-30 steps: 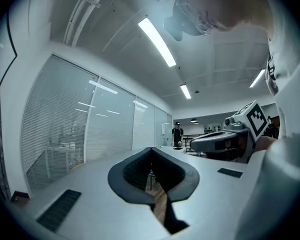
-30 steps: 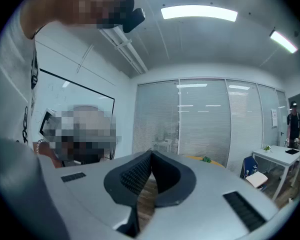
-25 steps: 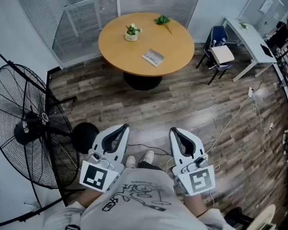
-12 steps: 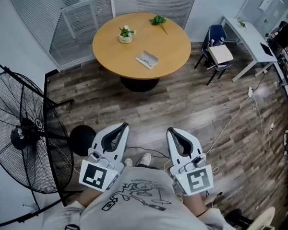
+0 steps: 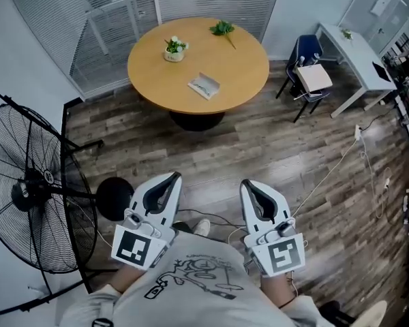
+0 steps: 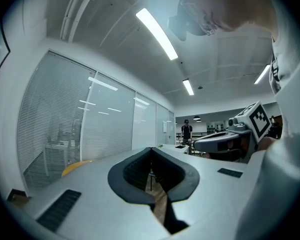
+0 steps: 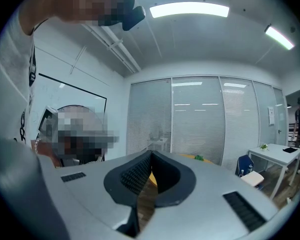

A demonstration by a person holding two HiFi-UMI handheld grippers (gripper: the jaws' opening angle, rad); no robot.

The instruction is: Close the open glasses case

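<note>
The open glasses case (image 5: 204,85) lies on the round wooden table (image 5: 245,67) far ahead in the head view, pale grey and flat. My left gripper (image 5: 173,176) and right gripper (image 5: 245,184) are held close to my body, side by side, well short of the table. In both gripper views the jaws meet at their tips with nothing between them. The left gripper (image 6: 151,149) and the right gripper (image 7: 151,154) point out into the room above floor level.
A small potted plant (image 5: 174,48) and a green sprig (image 5: 223,28) sit on the table's far side. A large black floor fan (image 5: 37,186) stands at my left. A blue chair (image 5: 310,67) and white desk (image 5: 351,53) are at right. Cables (image 5: 341,162) trail across the wood floor.
The head view has shifted slightly, so the table and case sit a little further left and up. Both grippers keep the same pose near my body.
</note>
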